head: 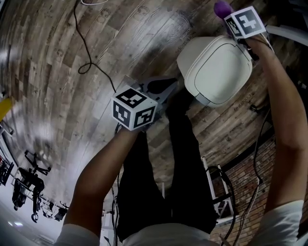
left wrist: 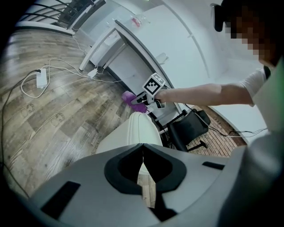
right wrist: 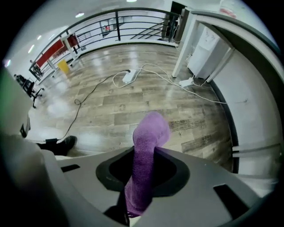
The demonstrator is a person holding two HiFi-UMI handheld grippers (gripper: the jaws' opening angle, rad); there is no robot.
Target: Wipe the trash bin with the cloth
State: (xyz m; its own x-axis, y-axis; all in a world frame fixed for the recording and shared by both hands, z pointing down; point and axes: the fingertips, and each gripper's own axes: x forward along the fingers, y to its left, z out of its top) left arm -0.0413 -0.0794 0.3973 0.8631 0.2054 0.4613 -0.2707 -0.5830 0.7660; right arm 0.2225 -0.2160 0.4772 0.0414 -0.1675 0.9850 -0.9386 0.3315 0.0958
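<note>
The white trash bin (head: pixel 216 69) stands on the wood floor with its lid closed; it also shows as the trash bin (left wrist: pixel 133 133) just ahead of my left jaws. My left gripper (head: pixel 164 90) hovers left of the bin, and the left gripper (left wrist: pixel 143 144) has its jaws shut with nothing between them. My right gripper (head: pixel 229 16) is at the bin's far edge, shut on a purple cloth (head: pixel 222 7). The cloth (right wrist: pixel 148 142) sticks up out of the right gripper (right wrist: pixel 143 155). From the left, the right gripper (left wrist: pixel 146 101) holds the cloth (left wrist: pixel 132 100) beyond the bin's top.
The person's black-trousered legs (head: pixel 178 168) stand beside the bin. Cables (head: pixel 86 53) and a power strip (right wrist: pixel 128 76) lie on the floor. A white curved counter (left wrist: pixel 133 57) and a black chair (left wrist: pixel 188 126) stand behind the bin. A railing (right wrist: pixel 120 24) runs far off.
</note>
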